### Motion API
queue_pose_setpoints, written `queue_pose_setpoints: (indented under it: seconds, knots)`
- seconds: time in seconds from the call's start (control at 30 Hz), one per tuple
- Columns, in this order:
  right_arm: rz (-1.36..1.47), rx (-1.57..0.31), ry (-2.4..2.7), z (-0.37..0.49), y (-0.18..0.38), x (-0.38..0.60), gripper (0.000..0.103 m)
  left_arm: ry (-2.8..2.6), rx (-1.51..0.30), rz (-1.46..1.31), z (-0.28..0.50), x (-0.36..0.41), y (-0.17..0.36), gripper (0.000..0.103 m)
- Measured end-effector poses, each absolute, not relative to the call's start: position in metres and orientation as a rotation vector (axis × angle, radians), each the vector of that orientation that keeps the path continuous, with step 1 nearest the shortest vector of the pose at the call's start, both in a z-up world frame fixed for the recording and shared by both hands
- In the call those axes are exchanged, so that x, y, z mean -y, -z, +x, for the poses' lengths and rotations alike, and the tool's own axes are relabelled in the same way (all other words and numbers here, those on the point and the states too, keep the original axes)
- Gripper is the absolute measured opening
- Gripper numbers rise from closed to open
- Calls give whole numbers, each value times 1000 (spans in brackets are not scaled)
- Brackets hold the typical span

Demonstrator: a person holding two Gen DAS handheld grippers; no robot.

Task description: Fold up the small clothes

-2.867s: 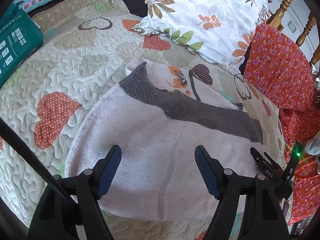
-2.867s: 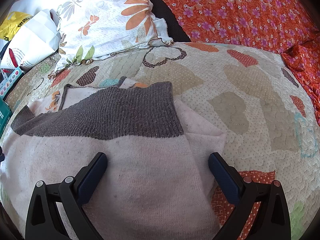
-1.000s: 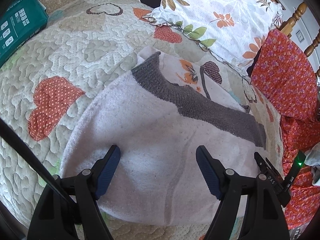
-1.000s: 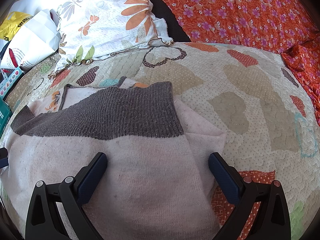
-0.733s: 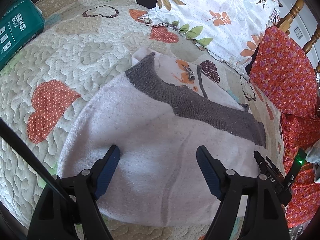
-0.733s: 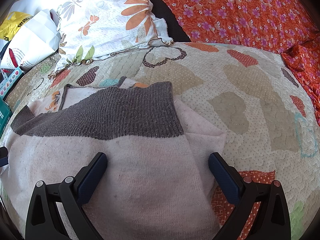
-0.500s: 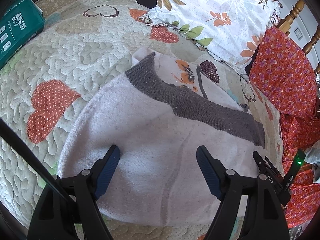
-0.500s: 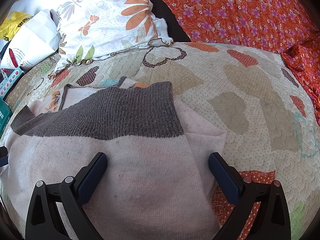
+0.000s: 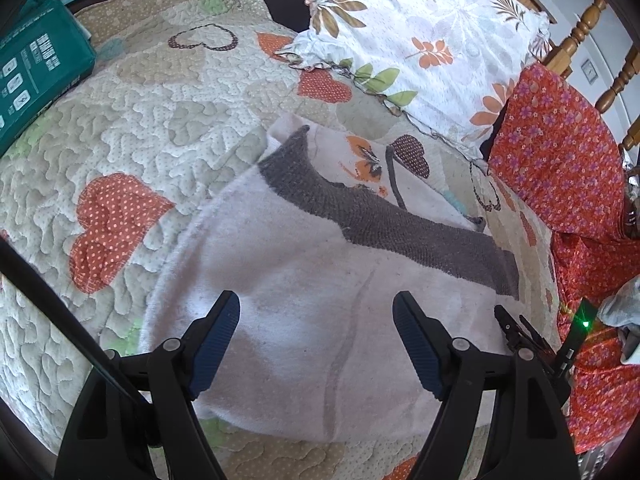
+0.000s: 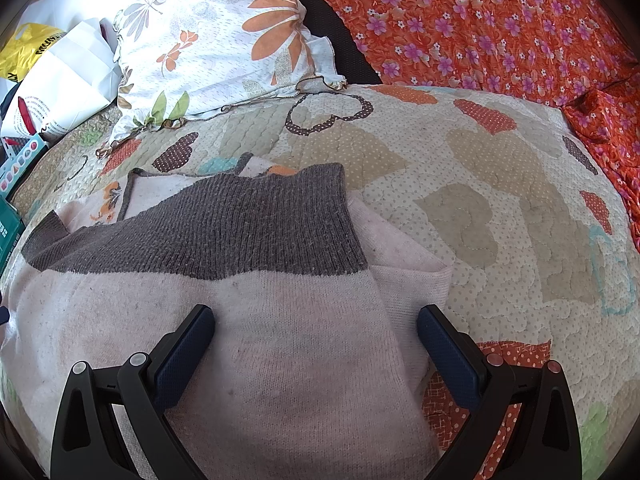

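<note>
Sweater (image 9: 304,300), pale pink knit with a grey ribbed band (image 9: 400,228), lies flat on the quilted bed cover (image 9: 152,128), which carries red and brown heart patches. In the right wrist view the same sweater (image 10: 280,340) fills the lower half of the frame, its grey band (image 10: 224,232) running across above the pink body, one pink edge folded under at the right side.

A second small garment (image 9: 360,160), pale with an orange butterfly print, lies under the sweater's far edge, partly covered by the grey band.

Left tool (image 9: 316,316): jaws spread wide, nothing between them, positioned over the pink body of the sweater. Contact with the fabric cannot be determined.

Right tool (image 10: 316,328): jaws likewise spread wide and holding nothing, straddling the sweater's right portion; the right finger sits over the folded pink edge.

Floral pillow (image 9: 420,40) rests at the head of the bed, just beyond the garments. Orange flowered cloth (image 10: 500,20) lies beside it. A green box (image 9: 36,72) sits on the bed cover, well apart from the sweater.
</note>
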State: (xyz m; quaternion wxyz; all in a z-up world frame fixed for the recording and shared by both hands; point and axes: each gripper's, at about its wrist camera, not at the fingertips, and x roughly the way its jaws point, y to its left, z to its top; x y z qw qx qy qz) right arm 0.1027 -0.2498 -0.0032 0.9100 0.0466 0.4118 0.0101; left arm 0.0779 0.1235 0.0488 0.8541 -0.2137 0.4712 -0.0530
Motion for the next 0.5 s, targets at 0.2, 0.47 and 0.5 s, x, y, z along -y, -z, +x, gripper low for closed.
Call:
queue_pose_setpoints:
  seconds: [0.2,0.47,0.5]
  knots:
    - [96,-850,-21,103,3,250,103,90,-970,-466,74,-133,-52,78]
    - [96,-850,-21,103,3,250,103,99,-943,-474,70,-138,-60,78]
    - [96,-850,-21,103,3,250,103,99,-941,-476,70,-139,-61,78]
